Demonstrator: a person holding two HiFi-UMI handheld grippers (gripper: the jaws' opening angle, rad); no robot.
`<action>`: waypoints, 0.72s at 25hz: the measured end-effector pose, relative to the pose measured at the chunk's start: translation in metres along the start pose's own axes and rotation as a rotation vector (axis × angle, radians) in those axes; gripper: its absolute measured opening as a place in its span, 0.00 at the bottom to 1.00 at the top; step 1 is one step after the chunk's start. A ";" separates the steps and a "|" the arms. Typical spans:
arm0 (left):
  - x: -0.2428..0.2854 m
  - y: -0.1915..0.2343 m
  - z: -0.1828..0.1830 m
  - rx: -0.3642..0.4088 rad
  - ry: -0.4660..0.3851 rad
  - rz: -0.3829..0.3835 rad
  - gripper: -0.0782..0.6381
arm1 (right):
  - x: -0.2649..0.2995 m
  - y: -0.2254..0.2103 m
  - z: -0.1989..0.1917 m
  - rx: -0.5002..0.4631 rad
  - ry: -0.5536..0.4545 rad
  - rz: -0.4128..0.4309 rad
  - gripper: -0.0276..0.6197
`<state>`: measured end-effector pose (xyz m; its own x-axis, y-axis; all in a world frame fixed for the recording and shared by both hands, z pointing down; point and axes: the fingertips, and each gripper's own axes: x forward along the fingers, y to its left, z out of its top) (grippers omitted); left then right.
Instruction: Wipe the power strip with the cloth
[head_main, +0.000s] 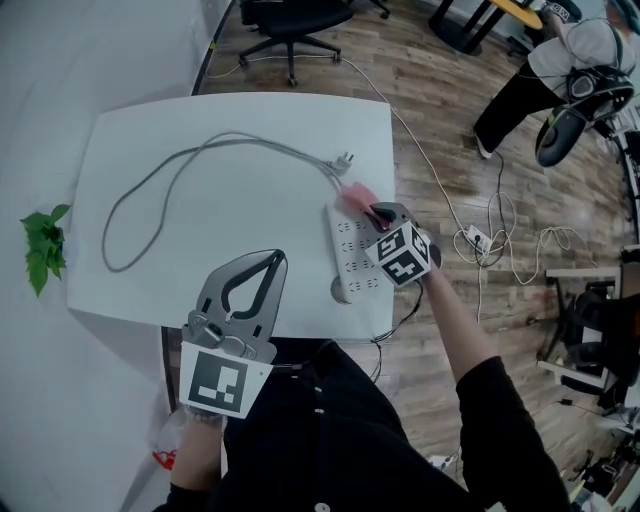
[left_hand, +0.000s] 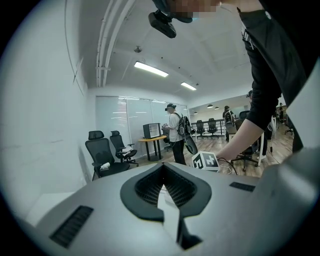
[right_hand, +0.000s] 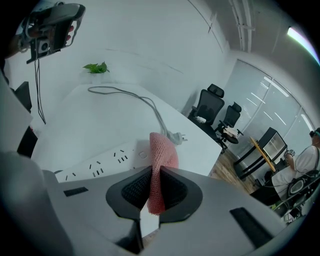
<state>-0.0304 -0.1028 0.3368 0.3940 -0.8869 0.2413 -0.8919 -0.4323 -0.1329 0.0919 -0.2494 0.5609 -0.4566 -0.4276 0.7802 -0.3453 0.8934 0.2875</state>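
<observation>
A white power strip (head_main: 348, 258) lies near the right edge of the white table (head_main: 230, 210). Its grey cable (head_main: 150, 180) loops leftward and ends in a plug (head_main: 343, 160). My right gripper (head_main: 376, 213) is over the strip's far end, shut on a pink cloth (head_main: 355, 198). In the right gripper view the cloth (right_hand: 162, 155) stands pinched between the jaws, with the strip (right_hand: 102, 162) just below and left. My left gripper (head_main: 265, 262) is held over the table's front edge, left of the strip, shut and holding nothing; its tips (left_hand: 162, 167) meet.
A green plant (head_main: 40, 245) sits left of the table. A black office chair (head_main: 290, 20) stands beyond the far edge. On the wooden floor to the right lie cables (head_main: 485, 240), and a person (head_main: 560, 70) stands at the top right.
</observation>
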 end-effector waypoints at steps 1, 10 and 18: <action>0.000 0.000 0.000 0.001 -0.002 -0.006 0.12 | -0.002 0.004 -0.001 0.003 0.002 0.003 0.13; 0.004 -0.008 0.005 0.018 -0.022 -0.061 0.12 | -0.021 0.033 -0.018 -0.004 0.014 0.021 0.13; 0.009 -0.019 0.012 0.035 -0.030 -0.122 0.12 | -0.040 0.052 -0.032 0.042 0.023 0.025 0.13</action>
<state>-0.0074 -0.1047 0.3304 0.5057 -0.8319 0.2285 -0.8291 -0.5419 -0.1378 0.1185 -0.1812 0.5620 -0.4472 -0.4014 0.7993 -0.3686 0.8969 0.2442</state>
